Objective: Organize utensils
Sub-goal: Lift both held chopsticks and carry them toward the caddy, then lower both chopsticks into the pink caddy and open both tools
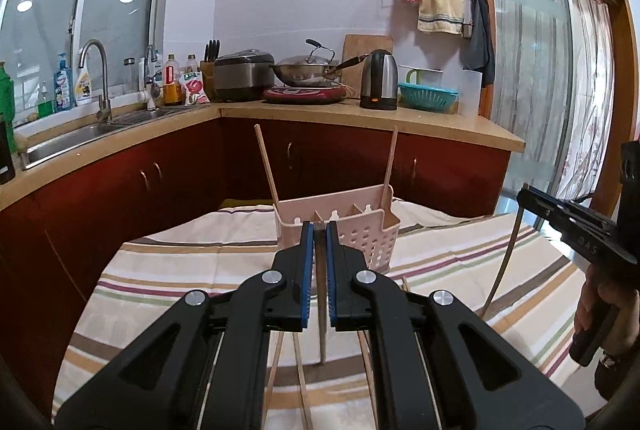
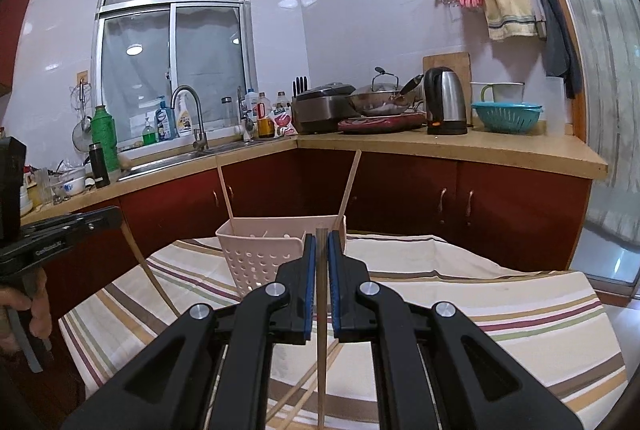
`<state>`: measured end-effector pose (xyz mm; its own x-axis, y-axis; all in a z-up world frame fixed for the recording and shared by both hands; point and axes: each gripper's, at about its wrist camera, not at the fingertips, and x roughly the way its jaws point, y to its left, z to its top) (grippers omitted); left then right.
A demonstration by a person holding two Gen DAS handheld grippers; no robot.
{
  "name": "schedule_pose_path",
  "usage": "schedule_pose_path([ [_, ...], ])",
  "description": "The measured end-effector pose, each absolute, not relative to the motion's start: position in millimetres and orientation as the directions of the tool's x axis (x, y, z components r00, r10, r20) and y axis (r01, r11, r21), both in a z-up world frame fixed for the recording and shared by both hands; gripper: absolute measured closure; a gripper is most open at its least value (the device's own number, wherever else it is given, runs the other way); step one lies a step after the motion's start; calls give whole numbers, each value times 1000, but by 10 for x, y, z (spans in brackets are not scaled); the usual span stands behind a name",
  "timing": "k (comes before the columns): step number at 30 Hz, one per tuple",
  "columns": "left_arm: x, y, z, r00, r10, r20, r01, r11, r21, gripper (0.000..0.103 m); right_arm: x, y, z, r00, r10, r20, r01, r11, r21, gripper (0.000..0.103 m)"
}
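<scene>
- Left gripper (image 1: 320,230) is up over the near part of the striped tablecloth (image 1: 180,270), jaws clamped on a single chopstick (image 1: 322,326) that hangs almost straight down between the blue pads (image 1: 307,262), tip clear of the cloth.
- Dead ahead of it, the pink utensil caddy (image 1: 360,234) stands on the table toward the far edge, divided into compartments, with two chopsticks already standing in it: one (image 1: 266,166) leaning out left, one (image 1: 390,162) leaning right.
- More loose chopsticks (image 1: 276,370) lie on the cloth at the near edge, mostly hidden under the gripper body, so the job looks only partly done.
- Over to the right: the right gripper (image 2: 319,242) is also squeezed tight on its own chopstick (image 2: 321,370), held near-vertical, and from its own camera the caddy (image 2: 256,254) sits just left of centre.
- My read: both hands are mid-carry, each ferrying one stick toward the caddy.
- Next move calls for bringing each tip over an open compartment, lowering it past the rim, then letting go; one at a time would be wise, so the grippers don't crowd each other or knock the leaning sticks.
</scene>
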<state>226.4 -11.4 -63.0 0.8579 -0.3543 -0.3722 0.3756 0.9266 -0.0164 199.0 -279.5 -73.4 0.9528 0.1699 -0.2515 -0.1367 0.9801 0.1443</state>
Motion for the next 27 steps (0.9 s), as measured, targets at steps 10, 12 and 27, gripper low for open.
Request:
schedule_pose_path([
  [10,2420,-121,-306,855,-404,-325,414,909,-43,96,2173,-2769,-377,963,207,-172,-182,971,152,96],
  [12,2464,-143,-174,855,-420,-304,428,903,-44,96,2241,-2768,-281,966,213,-149,-190,970,152,96],
  [27,3187,-384,591,894,-425,-145,424,905,-37,96,3022,-2723,372,981,192,21,-193,975,106,96],
])
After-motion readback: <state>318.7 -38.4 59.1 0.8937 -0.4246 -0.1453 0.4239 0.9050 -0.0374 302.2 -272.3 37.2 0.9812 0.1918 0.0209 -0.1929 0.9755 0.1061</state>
